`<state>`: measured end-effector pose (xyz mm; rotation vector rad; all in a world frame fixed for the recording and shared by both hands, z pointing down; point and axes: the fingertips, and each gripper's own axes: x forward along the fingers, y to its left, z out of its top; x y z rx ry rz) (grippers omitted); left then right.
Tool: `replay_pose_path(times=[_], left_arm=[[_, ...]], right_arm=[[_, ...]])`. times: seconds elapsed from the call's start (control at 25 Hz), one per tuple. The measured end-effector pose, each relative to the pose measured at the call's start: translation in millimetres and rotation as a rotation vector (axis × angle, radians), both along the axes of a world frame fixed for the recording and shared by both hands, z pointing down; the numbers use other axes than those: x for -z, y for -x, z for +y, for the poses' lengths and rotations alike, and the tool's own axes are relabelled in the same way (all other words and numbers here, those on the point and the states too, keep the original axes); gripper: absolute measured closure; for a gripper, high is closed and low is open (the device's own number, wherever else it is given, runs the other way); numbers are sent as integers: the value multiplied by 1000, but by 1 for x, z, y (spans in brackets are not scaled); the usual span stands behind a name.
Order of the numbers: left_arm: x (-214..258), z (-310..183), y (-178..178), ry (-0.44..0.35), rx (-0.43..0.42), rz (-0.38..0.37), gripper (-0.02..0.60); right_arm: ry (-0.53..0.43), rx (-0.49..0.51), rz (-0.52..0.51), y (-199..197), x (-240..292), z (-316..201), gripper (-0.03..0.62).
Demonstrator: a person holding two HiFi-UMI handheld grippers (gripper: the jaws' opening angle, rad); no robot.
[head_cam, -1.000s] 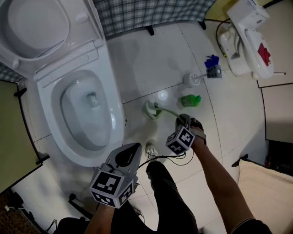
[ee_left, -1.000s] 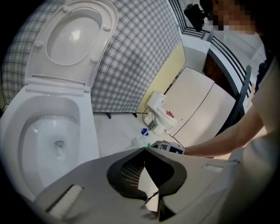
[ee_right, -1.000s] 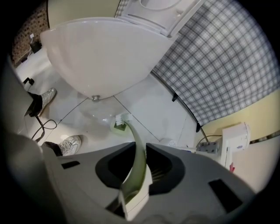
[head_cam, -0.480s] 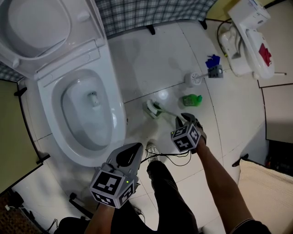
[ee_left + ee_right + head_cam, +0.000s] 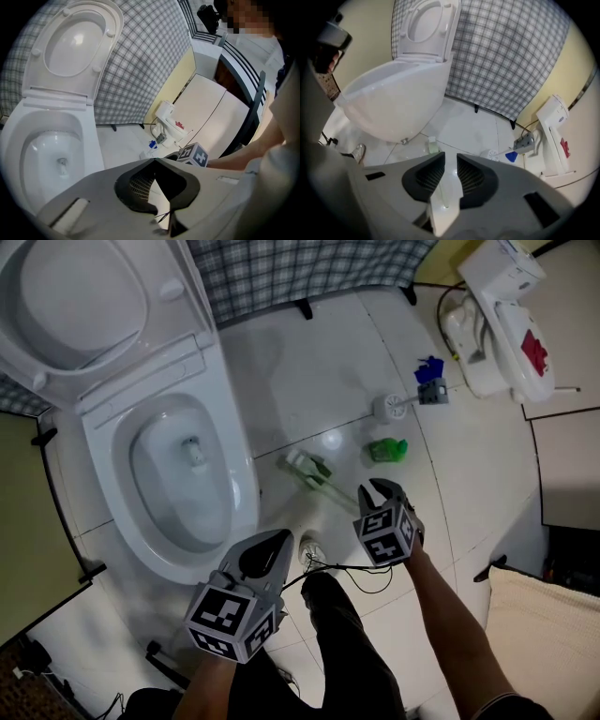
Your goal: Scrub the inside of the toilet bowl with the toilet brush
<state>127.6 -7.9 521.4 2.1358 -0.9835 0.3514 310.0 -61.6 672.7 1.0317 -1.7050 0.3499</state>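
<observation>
Now | right gripper (image 5: 377, 488) pinches green-and-white plastic toilet brush (image 5: 314, 472), right of white ceramic toilet bowl (image 5: 246, 465) | left gripper (image 5: 281, 540) pressed together

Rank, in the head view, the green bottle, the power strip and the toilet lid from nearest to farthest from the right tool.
1. Green bottle, on the floor just ahead.
2. Power strip, farther off, up right.
3. Toilet lid, far upper left.

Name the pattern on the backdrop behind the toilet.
Backdrop: grey-and-white check, clearest in the right gripper view.
</observation>
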Motion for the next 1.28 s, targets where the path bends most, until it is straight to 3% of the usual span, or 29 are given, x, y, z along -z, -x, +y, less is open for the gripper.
replay_pose_path(times=[0.12, 0.28, 0.72, 1.0, 1.28], left_arm=[[28, -7, 10, -33, 9, 1, 575], [76, -22, 34, -103, 43, -8, 575], [205, -21, 138, -242, 247, -57, 575], [230, -49, 212, -372, 350, -13, 575], [329, -33, 255, -523, 411, -30, 575]], right_arm=[[-56, -45, -78, 21, 49, 0, 565], [-141, -72, -192, 58, 122, -10, 584], [-362, 90, -506, 201, 339, -35, 582], [-401, 189, -597, 289, 375, -49, 582], [-461, 274, -714, 338, 470, -25, 582]])
